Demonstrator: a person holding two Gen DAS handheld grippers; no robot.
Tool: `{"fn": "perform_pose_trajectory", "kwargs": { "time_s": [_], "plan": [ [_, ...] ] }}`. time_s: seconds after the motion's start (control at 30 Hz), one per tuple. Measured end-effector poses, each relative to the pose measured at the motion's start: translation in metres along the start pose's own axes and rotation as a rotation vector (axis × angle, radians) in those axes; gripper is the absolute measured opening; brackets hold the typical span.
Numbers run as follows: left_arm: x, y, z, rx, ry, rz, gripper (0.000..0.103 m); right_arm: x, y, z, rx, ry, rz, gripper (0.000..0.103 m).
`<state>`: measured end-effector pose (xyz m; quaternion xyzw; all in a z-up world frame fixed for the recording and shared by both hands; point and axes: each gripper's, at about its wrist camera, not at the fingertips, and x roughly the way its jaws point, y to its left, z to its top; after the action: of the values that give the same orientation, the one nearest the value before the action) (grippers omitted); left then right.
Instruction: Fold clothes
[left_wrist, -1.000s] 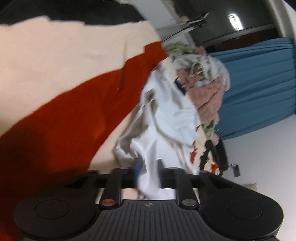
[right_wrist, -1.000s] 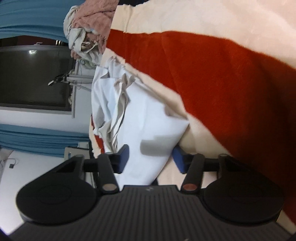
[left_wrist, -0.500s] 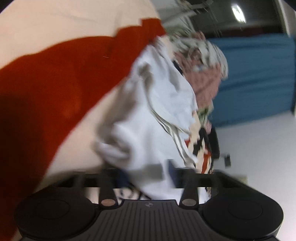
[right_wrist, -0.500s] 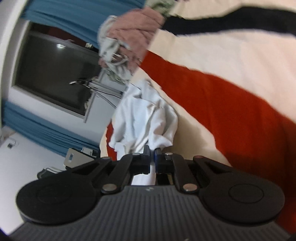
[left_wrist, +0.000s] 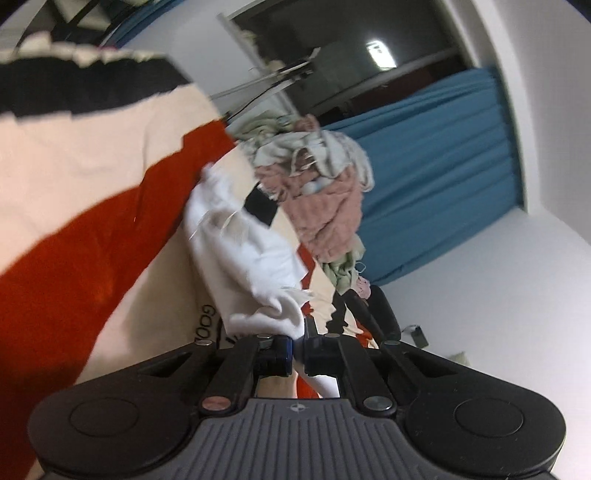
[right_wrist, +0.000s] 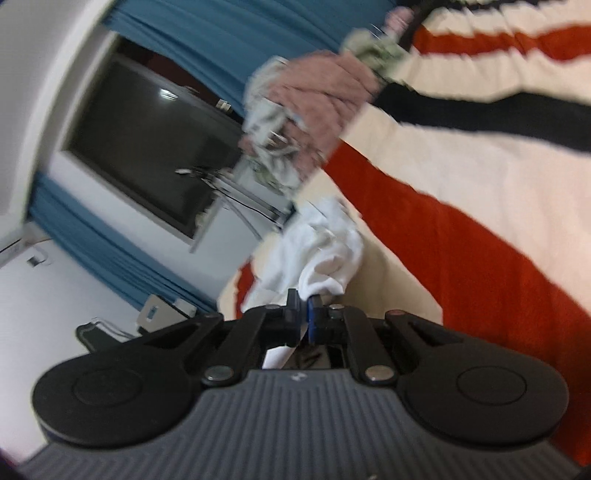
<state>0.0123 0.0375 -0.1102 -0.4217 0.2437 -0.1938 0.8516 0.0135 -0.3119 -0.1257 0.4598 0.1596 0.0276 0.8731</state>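
Grippers both clench the white garment (left_wrist: 255, 258): left gripper (left_wrist: 298, 349), right gripper (right_wrist: 302, 314). It hangs bunched over the striped blanket (right_wrist: 461, 236), clothes pile (left_wrist: 325, 192) at one o'clock. Spreading it taut should ease folding.

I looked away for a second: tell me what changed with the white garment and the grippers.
The right hand-held gripper, open around the white garment a second ago, has shut on it. The left hand-held gripper kept its hold on the garment. The clothes pile and striped blanket stayed put.
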Motion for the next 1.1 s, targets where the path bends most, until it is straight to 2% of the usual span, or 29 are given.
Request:
{"fn": "perform_pose_trajectory", "kwargs": {
  "time_s": [0.27, 0.4, 0.47, 0.57, 0.67, 0.8, 0.9, 0.97, 1.03, 1.1],
  "plan": [
    [-0.118, -0.036, -0.051, 0.128, -0.045, -0.014, 0.005, -0.101, 0.021, -0.03, -0.12, -0.096, 0.073, 0.007],
    [-0.131, -0.035, -0.06, 0.117, 0.012, -0.023, 0.005, -0.139, 0.03, -0.047, -0.218, -0.158, 0.073, 0.007],
    [-0.124, -0.037, -0.055, 0.119, 0.012, -0.01, 0.005, -0.133, 0.033, -0.045, -0.243, -0.164, 0.05, 0.007],
    [-0.095, -0.04, -0.03, 0.102, 0.012, 0.016, 0.005, -0.106, 0.041, -0.029, -0.224, -0.124, 0.023, 0.007],
    [-0.047, -0.049, 0.008, 0.091, 0.02, 0.073, 0.006, -0.063, 0.055, -0.001, -0.184, -0.085, 0.005, 0.007],
    [0.028, -0.059, 0.057, 0.135, 0.016, 0.153, 0.006, 0.01, 0.064, 0.026, -0.189, -0.057, -0.04, 0.007],
    [0.079, -0.049, 0.077, 0.167, 0.021, 0.196, 0.006, 0.068, 0.068, 0.044, -0.201, -0.039, -0.077, 0.007],
    [0.105, -0.033, 0.082, 0.153, 0.039, 0.201, 0.006, 0.104, 0.069, 0.054, -0.211, -0.026, -0.101, 0.007],
    [0.116, -0.018, 0.082, 0.151, 0.038, 0.155, 0.006, 0.131, 0.053, 0.053, -0.221, -0.001, -0.121, 0.007],
    [0.122, -0.009, 0.076, 0.209, 0.031, 0.142, 0.006, 0.149, 0.033, 0.049, -0.199, 0.029, -0.132, 0.007]
  ]
}}
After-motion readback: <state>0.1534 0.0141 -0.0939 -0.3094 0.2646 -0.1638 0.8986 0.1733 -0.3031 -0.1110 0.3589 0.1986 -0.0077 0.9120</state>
